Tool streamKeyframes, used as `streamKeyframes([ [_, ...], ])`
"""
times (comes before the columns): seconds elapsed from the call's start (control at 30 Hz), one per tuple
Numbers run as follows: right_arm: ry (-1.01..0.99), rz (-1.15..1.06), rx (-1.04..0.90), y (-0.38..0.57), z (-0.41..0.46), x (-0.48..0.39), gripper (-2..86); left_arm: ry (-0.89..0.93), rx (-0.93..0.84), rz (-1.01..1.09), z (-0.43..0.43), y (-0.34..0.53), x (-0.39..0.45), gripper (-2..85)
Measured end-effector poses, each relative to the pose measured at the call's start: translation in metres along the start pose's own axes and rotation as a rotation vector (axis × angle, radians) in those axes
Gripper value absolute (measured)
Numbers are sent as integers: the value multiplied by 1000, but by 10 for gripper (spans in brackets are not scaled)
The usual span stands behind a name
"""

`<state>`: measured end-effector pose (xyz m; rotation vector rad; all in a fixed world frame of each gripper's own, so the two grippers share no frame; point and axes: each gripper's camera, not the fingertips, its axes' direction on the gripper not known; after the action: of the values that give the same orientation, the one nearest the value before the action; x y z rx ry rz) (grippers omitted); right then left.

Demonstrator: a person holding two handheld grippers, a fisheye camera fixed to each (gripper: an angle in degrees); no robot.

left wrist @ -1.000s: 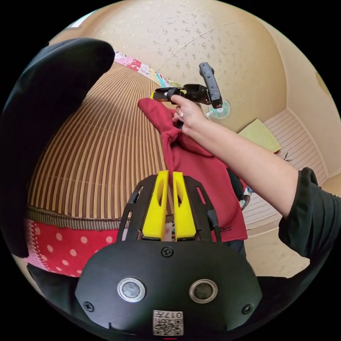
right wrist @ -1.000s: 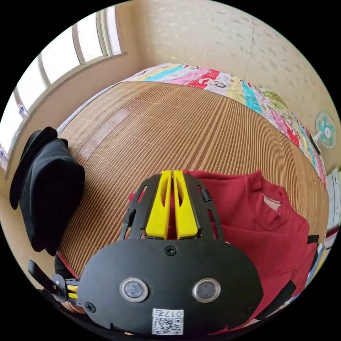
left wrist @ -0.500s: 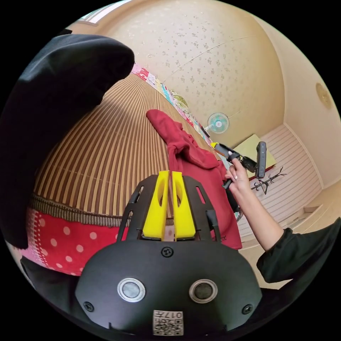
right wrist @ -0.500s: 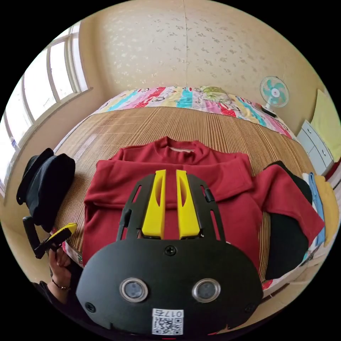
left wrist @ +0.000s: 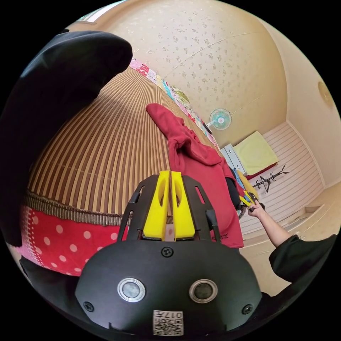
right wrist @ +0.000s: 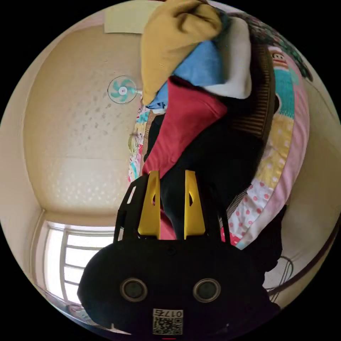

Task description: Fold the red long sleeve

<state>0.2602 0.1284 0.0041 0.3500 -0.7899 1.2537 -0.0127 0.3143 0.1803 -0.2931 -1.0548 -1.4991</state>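
Observation:
The red long sleeve (left wrist: 200,167) lies on the striped mat (left wrist: 106,142), its body hanging over the mat's edge and one sleeve folded across the chest. My left gripper (left wrist: 169,174) is shut with nothing seen between its jaws, hovering short of the shirt's hem corner. A hand holds my right gripper (left wrist: 248,200) low beside the shirt's far side. In the right gripper view, my right gripper (right wrist: 171,174) is open, its jaws standing on either side of a black cloth (right wrist: 213,156) next to the red sleeve (right wrist: 184,120).
A black garment (left wrist: 57,92) sits on the mat close to the left camera. Mustard (right wrist: 174,39), blue (right wrist: 199,67) and white (right wrist: 238,64) clothes are piled by the red sleeve. A fan (left wrist: 220,119) stands by the wall, with drawers (left wrist: 232,160) nearby. A patterned bedspread (right wrist: 280,142) hangs below the mat.
The right gripper let go of the red sleeve it had laid across the chest, opened, and dropped to the pile at the shirt's other side. The left gripper stayed shut near the hem.

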Motion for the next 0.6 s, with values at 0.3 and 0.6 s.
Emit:
streamKeyframes([
  [0.3, -88, 152, 81, -49, -17, -10, 103, 18, 0, 43, -10, 8, -5, -10],
  [0.6, 109, 103, -10, -65, -18, -82, 106, 71, -14, 20, -15, 5, -22, -10],
])
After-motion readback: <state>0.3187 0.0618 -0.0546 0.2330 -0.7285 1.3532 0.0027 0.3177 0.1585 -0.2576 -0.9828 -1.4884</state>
